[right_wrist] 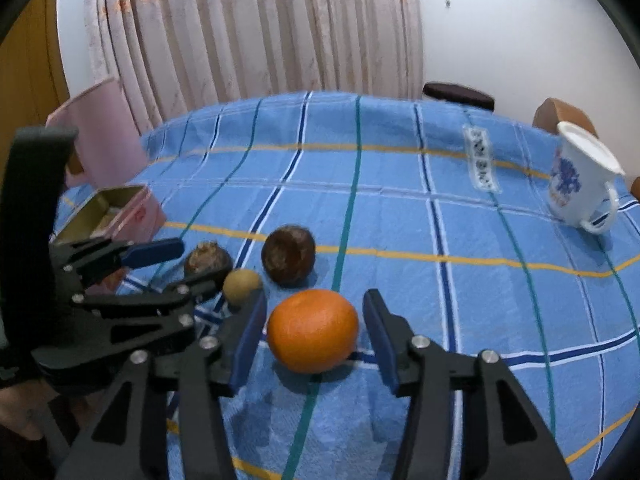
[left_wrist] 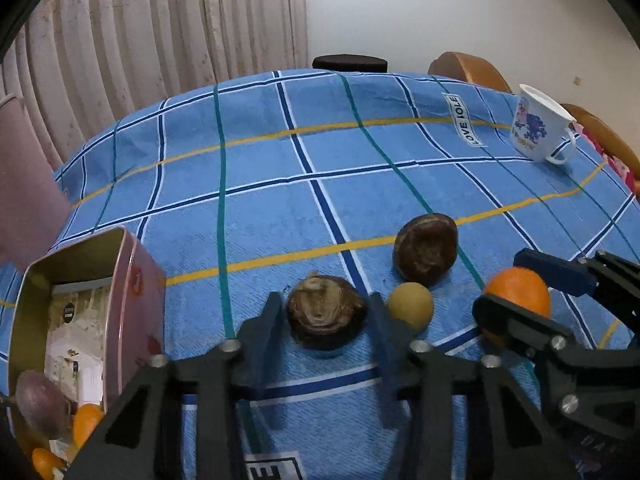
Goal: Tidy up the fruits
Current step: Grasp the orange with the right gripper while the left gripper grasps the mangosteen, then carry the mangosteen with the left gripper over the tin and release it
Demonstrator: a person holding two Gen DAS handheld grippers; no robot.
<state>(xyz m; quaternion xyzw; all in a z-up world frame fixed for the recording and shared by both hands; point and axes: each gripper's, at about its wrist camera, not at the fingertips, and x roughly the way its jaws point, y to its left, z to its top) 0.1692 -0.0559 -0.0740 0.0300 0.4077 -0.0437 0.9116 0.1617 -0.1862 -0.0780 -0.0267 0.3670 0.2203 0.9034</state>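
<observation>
- While its jaws flank a dark brown fruit (left_wrist: 326, 312) at lower centre, barely apart, the left hand-held gripper (left_wrist: 324, 320) is released;
- right hand-held gripper (right_wrist: 316, 330) released around the orange (right_wrist: 313, 330);
- tin (left_wrist: 24, 292) lower left, holding fruit;
- mug (left_wrist: 540, 128) upper right on the counter (left_wrist: 280, 160).

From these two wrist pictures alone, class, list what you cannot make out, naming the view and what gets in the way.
- Pink metal tin: left wrist view, its contents are cut off by the picture edge and the left hand-held gripper.
- White label on the blue checked tablecloth: right wrist view, lettering blurred.
- Round orange fruit: left wrist view, lower part hidden by the right hand-held gripper.
- White printed mug: right wrist view, print blurred.
</observation>
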